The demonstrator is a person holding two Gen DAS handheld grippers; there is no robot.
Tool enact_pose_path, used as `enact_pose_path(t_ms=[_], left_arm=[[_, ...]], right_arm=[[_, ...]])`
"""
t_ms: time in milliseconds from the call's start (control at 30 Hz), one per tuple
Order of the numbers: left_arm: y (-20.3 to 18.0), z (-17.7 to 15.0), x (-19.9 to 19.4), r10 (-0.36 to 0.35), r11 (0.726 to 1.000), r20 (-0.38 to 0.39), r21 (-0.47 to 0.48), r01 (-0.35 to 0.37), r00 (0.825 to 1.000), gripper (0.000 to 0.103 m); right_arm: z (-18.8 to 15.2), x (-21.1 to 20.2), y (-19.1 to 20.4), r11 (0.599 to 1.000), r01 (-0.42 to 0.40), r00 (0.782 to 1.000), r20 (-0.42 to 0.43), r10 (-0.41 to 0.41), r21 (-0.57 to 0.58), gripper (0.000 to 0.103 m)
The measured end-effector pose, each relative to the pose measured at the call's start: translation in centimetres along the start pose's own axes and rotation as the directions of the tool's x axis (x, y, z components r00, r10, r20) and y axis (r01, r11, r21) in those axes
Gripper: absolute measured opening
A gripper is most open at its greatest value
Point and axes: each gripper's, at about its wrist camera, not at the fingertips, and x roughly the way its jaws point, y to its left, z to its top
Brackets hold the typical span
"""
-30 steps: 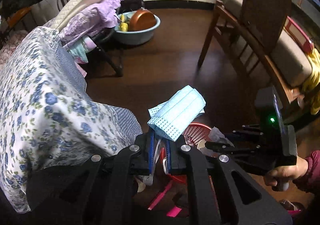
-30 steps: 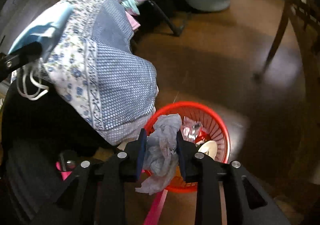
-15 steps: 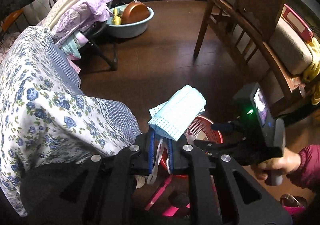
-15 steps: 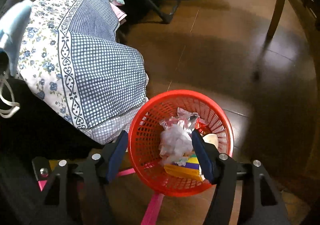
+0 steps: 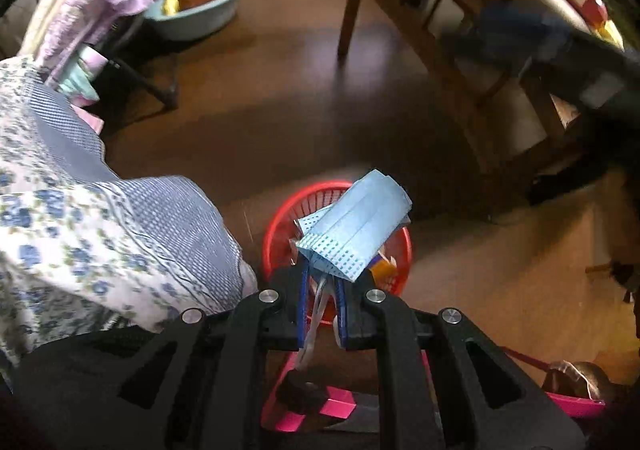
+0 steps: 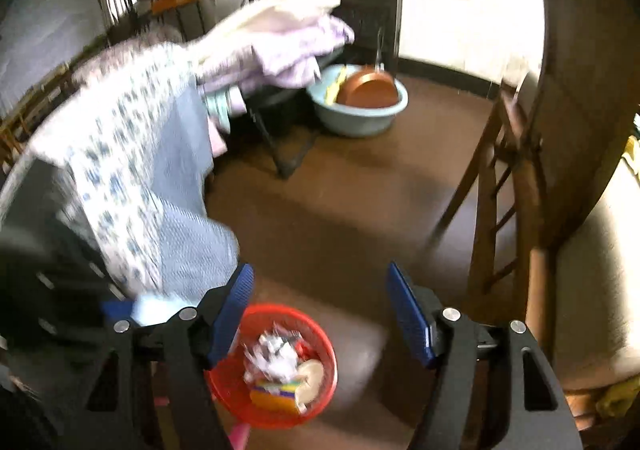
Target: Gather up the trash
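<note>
My left gripper [image 5: 323, 290] is shut on a light blue face mask [image 5: 356, 228], whose white ear loops hang down between the blue pads. The mask hovers right above a red mesh basket [image 5: 280, 218] on the brown floor. In the right wrist view the same red basket [image 6: 320, 334] sits low at the centre with crumpled tissue [image 6: 272, 354], a plastic wrapper and a yellow-purple pack inside. My right gripper [image 6: 320, 322] is high above it, jaws opening wide, nothing between them.
A floral blue-white cloth [image 5: 80, 218] drapes over furniture at left of the basket. A wooden chair [image 5: 440, 30] stands at right, a teal basin [image 5: 200, 10] with a copper pan at the back. A pink dustpan [image 5: 316, 406] lies below the left gripper.
The right gripper let go of the crumpled tissue, which dropped into the red basket, then rose away with jaws apart. The left gripper sank with the mask until it hangs over the basket.
</note>
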Motion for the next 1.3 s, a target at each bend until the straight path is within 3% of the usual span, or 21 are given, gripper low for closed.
enact_pose_path(t_ms=[100,300,500,600,833,933,1100,1300], left_arm=[[-0.6,0.2,1.2,-0.018,1.000,-0.043,0.009,0.018,0.999,0.014],[-1.6,0.3,3.4,-0.040,0.999,-0.113,0.013,0.041,0.993,0.017],[-2.8,0.3,3.6,0.001,0.998,-0.109,0.066,0.006,0.994,0.037],[-3.0,0.2,3.6,0.018,0.997,-0.104,0.074,-0.010,0.994,0.042],[-2.2,0.0,1.2,0.068,0.998,-0.018,0.010,-0.068,0.998,0.076],[-0.6,-0.3,-0.8,0.099,0.992,0.035,-0.076,-0.096,0.994,0.087],[1.7,-1.6,-4.3,0.169,0.967,0.084,-0.206,-0.149,0.982,0.088],[1.3,-2.6,-6.2,0.182,0.967,0.075,-0.193,-0.165,0.980,0.094]], right_arm=[[0.7,-1.0,-0.3,0.999,-0.032,0.998,0.047,0.030,0.027,0.073],[1.3,-1.3,-0.8,0.997,-0.053,0.997,0.063,0.050,0.055,0.073],[1.2,-1.5,-1.5,0.995,-0.046,0.996,0.075,0.039,0.086,0.073],[1.3,-1.8,-1.6,0.994,-0.047,0.996,0.086,0.039,0.094,0.073],[2.0,-3.7,-1.5,0.996,-0.041,0.993,0.113,0.032,0.079,0.073],[1.7,-4.3,-1.5,0.995,-0.050,0.995,0.089,0.043,0.081,0.076],[-0.3,-4.0,-0.6,0.998,-0.047,0.997,-0.061,0.051,0.051,0.081],[-3.3,-3.3,0.7,0.994,-0.069,0.968,-0.236,0.087,0.084,0.083]])
